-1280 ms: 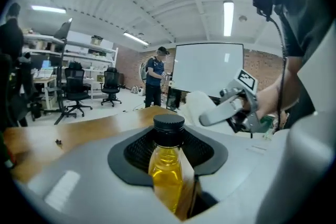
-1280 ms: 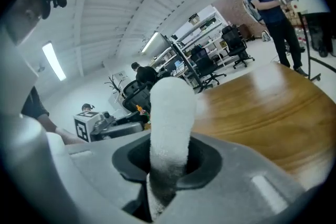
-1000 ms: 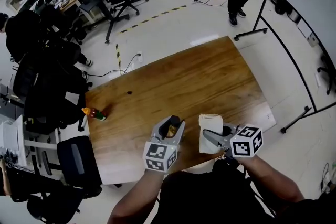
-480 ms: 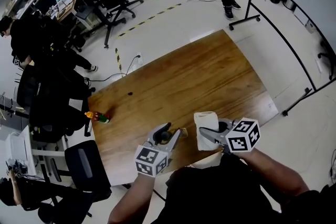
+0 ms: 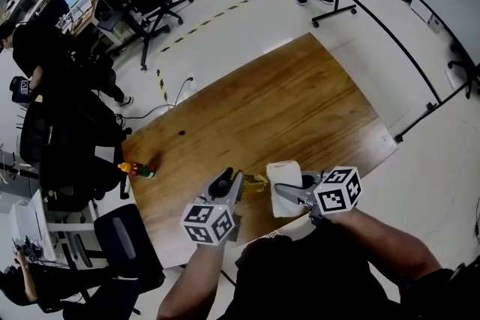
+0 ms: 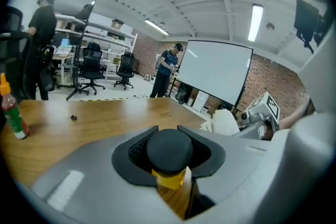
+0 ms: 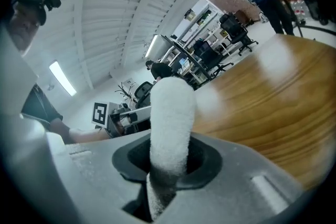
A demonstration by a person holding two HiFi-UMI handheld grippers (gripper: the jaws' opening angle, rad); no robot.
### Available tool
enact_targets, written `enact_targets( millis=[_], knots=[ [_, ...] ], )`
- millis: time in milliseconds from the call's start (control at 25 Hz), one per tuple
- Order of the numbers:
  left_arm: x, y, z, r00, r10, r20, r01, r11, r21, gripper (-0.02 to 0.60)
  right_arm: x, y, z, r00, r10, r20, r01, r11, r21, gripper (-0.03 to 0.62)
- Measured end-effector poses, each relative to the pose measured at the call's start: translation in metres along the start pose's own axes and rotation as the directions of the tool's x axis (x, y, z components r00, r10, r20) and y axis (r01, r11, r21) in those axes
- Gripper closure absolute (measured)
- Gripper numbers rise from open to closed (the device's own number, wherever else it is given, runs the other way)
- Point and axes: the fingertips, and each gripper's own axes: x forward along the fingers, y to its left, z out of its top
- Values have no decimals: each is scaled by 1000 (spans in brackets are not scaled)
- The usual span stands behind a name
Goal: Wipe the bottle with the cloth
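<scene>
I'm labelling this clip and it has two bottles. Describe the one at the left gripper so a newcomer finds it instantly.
At the near edge of the wooden table, the left gripper is closing its jaws on a small bottle between them. Its black round cap and amber-yellow body set it apart from the orange-capped, red-labelled bottle at the table's left edge.

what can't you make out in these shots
Bottle body and label: left gripper view, hidden below the left gripper, whose jaws are closing on its cap.
Cloth lower end: right gripper view, sunk between the jaws of the right gripper.
Red sauce bottle label: head view, too small.
Dark speck: head view, too small.
</scene>
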Motion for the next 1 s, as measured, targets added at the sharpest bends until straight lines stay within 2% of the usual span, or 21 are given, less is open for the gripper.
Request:
enact_targets(
  millis=[120, 200, 280, 400, 520, 600, 800, 1000],
  knots=[
    [-5, 23, -1, 998, 58, 26, -53, 987, -155, 451, 21, 5, -4, 999, 32, 41, -34, 999, 35, 522],
    [-10, 39, -4, 995, 97, 33, -86, 961, -262, 453, 36, 9, -3, 996, 45, 82, -50, 997, 52, 522],
    [-14, 49, -7, 992, 118, 35, -100, 939, -329, 454, 51, 17, 2, 991, 65, 120, -72, 996, 52, 522],
    [-17, 57, -10, 991, 127, 40, -103, 923, -371, 454, 72, 30, 12, 979, 111, 170, -120, 992, 41, 522],
    [-20, 66, -16, 989, 145, 40, -114, 896, -429, 454, 92, 37, 11, 977, 133, 164, -137, 990, 13, 522],
    [-21, 73, -20, 986, 162, 38, -125, 872, -473, 456, 103, 36, 5, 983, 120, 136, -116, 993, -35, 522],
    [-18, 83, -31, 984, 177, 4, -141, 796, -588, 456, 115, 27, -2, 994, 73, 79, -59, 984, -169, 522],
    [-18, 90, -36, 983, 184, -8, -149, 773, -617, 457, 110, 2, -11, 999, 13, 29, -8, 986, -167, 522]
  ],
)
